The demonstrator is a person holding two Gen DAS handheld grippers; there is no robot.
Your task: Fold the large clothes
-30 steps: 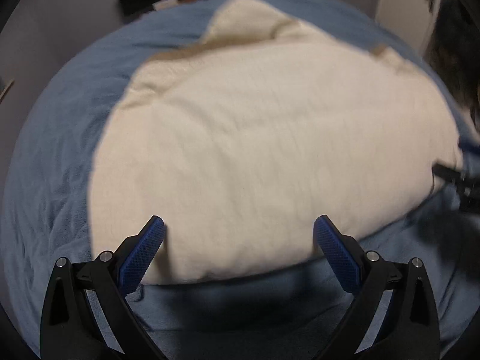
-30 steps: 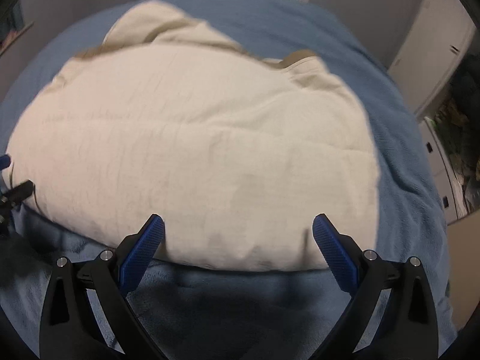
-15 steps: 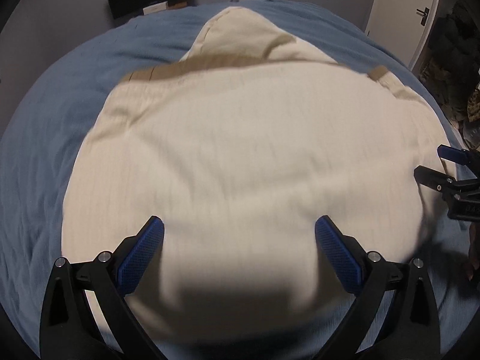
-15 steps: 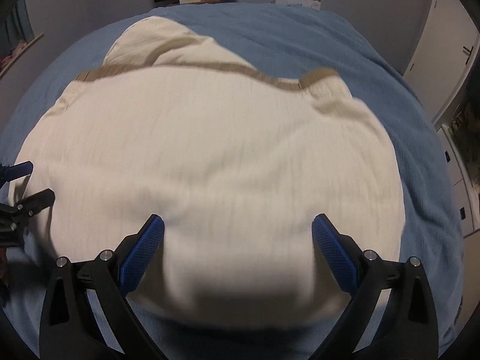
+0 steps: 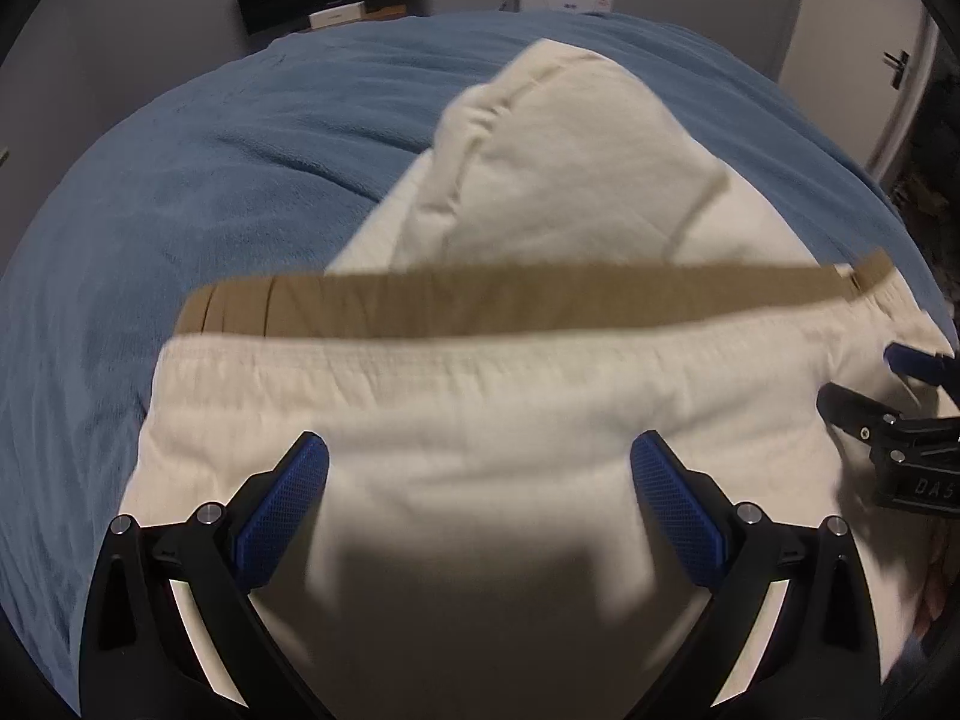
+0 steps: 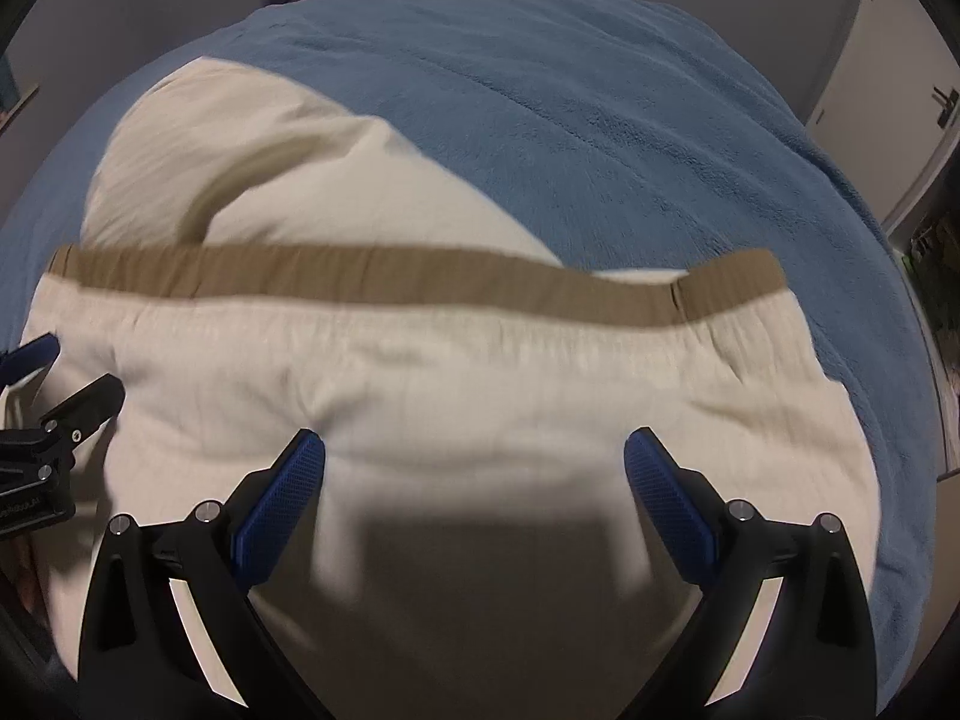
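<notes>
garment (image 5: 540,420): cream, with a tan band (image 5: 510,300) running across it, lying on the blue blanket (image 5: 210,180) that covers the bed. a second cream part extends beyond the band toward the far side of the bed. the near part fills the lower half of both views and passes under both tools.

left gripper (image 5: 479,483): jaws spread wide, nothing between the pads, held over the near cloth. whether it touches the cloth cannot be told; its shadow falls directly below.

right gripper (image 6: 474,480): same condition, jaws wide and empty, over the near cloth. each tool shows at the edge of the other's view, so the 2 sit side by side and near each other.

both views are smeared over the cloth; fine detail of edges and layers is not readable.

risks, as judged:
1. with nothing gripped, any lift now would leave the garment where it lies.
2. the cloth looks thick and may be layered; a bite into the flat middle could catch only the top ply, and the fold would come up uneven.
3. the 2 tools stand close; unequal holds would skew the band line.
4. the plush blanket could be pinched along with the garment and drag.
5. the far part lies bunched with a crease; folding over it would trap that wrinkle.
</notes>
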